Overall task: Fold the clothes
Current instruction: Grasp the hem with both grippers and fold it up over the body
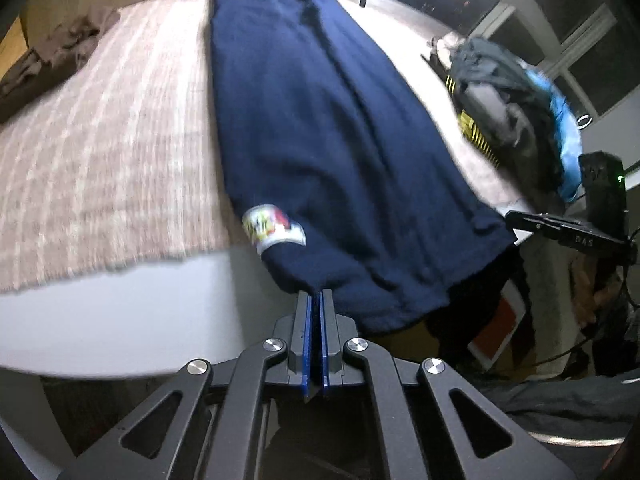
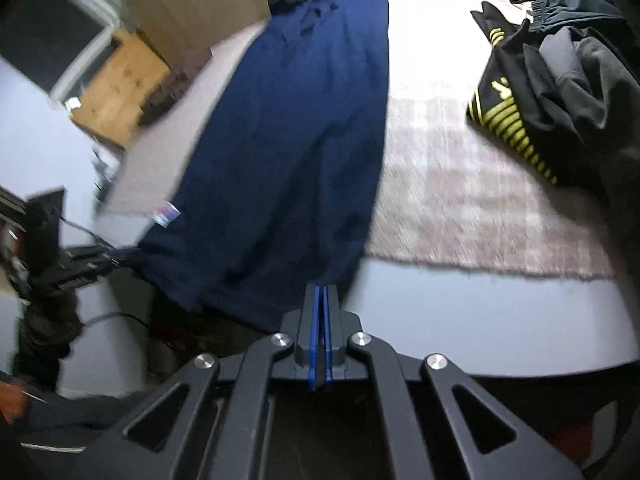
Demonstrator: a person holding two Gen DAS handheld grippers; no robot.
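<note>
A pair of navy blue trousers (image 1: pixel 320 120) lies stretched lengthwise across the pale checked blanket (image 1: pixel 100 160), the waistband at the blanket's far edge and the leg hems hanging past its near edge. The fabric is mostly flat, with long soft creases running down the legs. A small multicoloured label (image 1: pixel 274 227) sits near the hem on one leg, close to the blanket's near edge. The hem end is raised off the blanket and pinched at its two corners. To one side of the blanket, well apart from the trousers, a heap of dark clothes (image 2: pixel 560 80) with yellow stripes waits unfolded.
</note>
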